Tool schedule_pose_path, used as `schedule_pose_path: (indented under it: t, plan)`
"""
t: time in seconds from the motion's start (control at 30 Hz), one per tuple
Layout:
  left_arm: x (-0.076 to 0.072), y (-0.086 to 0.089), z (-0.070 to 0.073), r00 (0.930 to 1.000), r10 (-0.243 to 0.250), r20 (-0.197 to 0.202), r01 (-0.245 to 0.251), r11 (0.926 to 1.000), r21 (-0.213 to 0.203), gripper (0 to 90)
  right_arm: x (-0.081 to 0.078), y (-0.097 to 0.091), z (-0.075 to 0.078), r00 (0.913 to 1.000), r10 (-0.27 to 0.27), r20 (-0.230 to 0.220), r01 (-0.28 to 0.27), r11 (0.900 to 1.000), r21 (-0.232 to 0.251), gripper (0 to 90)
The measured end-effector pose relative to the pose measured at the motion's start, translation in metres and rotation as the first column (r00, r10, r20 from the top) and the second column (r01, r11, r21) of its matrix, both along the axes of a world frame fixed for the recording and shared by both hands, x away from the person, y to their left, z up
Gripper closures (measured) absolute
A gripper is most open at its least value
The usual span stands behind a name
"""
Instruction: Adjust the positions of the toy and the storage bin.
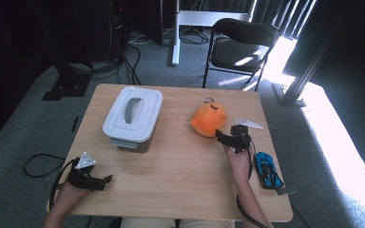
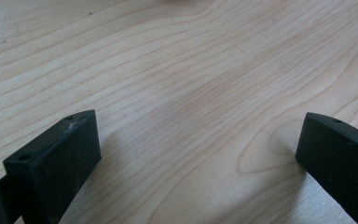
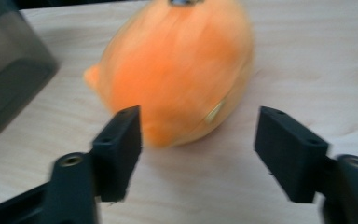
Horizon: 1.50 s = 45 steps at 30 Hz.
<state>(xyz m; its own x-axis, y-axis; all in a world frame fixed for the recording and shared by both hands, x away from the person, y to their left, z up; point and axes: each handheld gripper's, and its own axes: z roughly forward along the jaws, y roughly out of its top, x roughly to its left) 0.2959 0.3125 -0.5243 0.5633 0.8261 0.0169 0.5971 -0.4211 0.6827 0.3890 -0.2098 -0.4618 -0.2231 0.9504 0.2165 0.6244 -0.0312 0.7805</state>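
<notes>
Orange plush [image 1: 209, 119] lies on the table [image 1: 180, 175], right of a lidded box [image 1: 133, 116]. Right gripper [image 3: 198, 154] just before it, fingers wide, holding nothing. Left gripper [image 2: 198, 154] rests open, empty.

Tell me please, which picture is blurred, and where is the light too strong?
In the right gripper view the orange plush toy and the jaws are smeared by motion blur. The left gripper view is sharp; the table's wood grain is crisp. In the high view sunlight burns out the floor at the right, while the far background is very dark.
</notes>
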Motion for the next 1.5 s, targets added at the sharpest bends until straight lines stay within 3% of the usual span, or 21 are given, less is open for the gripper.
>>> schedule_pose_path:
  t: [0.17, 0.33, 0.43, 0.5, 0.53, 0.6, 0.67, 0.73, 0.87, 1.13, 1.5]
  plan:
    - [0.0, 0.0, 0.0, 1.0, 0.0, 0.0, 0.0, 1.0, 0.0, 0.3, -0.001, 0.017, -0.016, 0.9977, 0.039, -0.056, -0.04, 0.9989, -0.025, 14.9]
    - [0.0, 0.0, 0.0, 1.0, 0.0, 0.0, 0.0, 1.0, 0.0, 0.4, 0.002, 0.03, -0.026, 0.9947, 0.068, -0.077, -0.071, 0.9968, -0.037, 13.6]
    - [0.0, 0.0, 0.0, 1.0, 0.0, 0.0, 0.0, 1.0, 0.0, 0.4, 0.004, 0.035, -0.027, 0.9981, 0.023, -0.058, -0.028, 0.9955, -0.091, 13.7]
    - [0.0, 0.0, 0.0, 1.0, 0.0, 0.0, 0.0, 1.0, 0.0, 0.4, 0.009, 0.038, -0.028, 0.9982, -0.038, -0.045, 0.033, 0.9917, -0.124, 13.8]
    - [0.0, 0.0, 0.0, 1.0, 0.0, 0.0, 0.0, 1.0, 0.0, 0.3, 0.012, 0.039, -0.028, 0.997, -0.063, -0.044, 0.057, 0.9886, -0.14, 15.1]
    - [0.0, 0.0, 0.0, 1.0, 0.0, 0.0, 0.0, 1.0, 0.0, 0.3, 0.015, 0.04, -0.029, 0.9955, -0.085, -0.042, 0.078, 0.9853, -0.152, 30.0]
    - [0.0, 0.0, 0.0, 1.0, 0.0, 0.0, 0.0, 1.0, -0.001, 0.4, 0.016, 0.04, -0.031, 0.9974, -0.06, -0.04, 0.055, 0.9908, -0.123, 56.1]
    - [0.0, 0.0, 0.0, 1.0, 0.0, 0.0, 0.0, 1.0, -0.001, 0.3, 0.015, 0.044, -0.03, 0.9984, -0.052, -0.023, 0.047, 0.9844, -0.17, 66.1]
    - [0.0, 0.0, 0.0, 1.0, 0.0, 0.0, 0.0, 1.0, -0.001, 0.4, 0.013, 0.043, -0.029, 0.9984, -0.048, -0.03, 0.042, 0.9825, -0.182, 79.7]
    - [0.0, 0.0, 0.0, 1.0, 0.0, 0.0, 0.0, 1.0, 0.0, 0.3, -0.006, 0.025, -0.024, 0.9998, -0.016, -0.016, 0.013, 0.9825, -0.186, 83.1]
    - [0.0, 0.0, 0.0, 1.0, 0.0, 0.0, 0.0, 1.0, 0.0, 0.3, -0.023, -0.017, -0.02, 0.9992, 0.004, -0.041, -0.009, 0.9911, -0.133, 82.6]
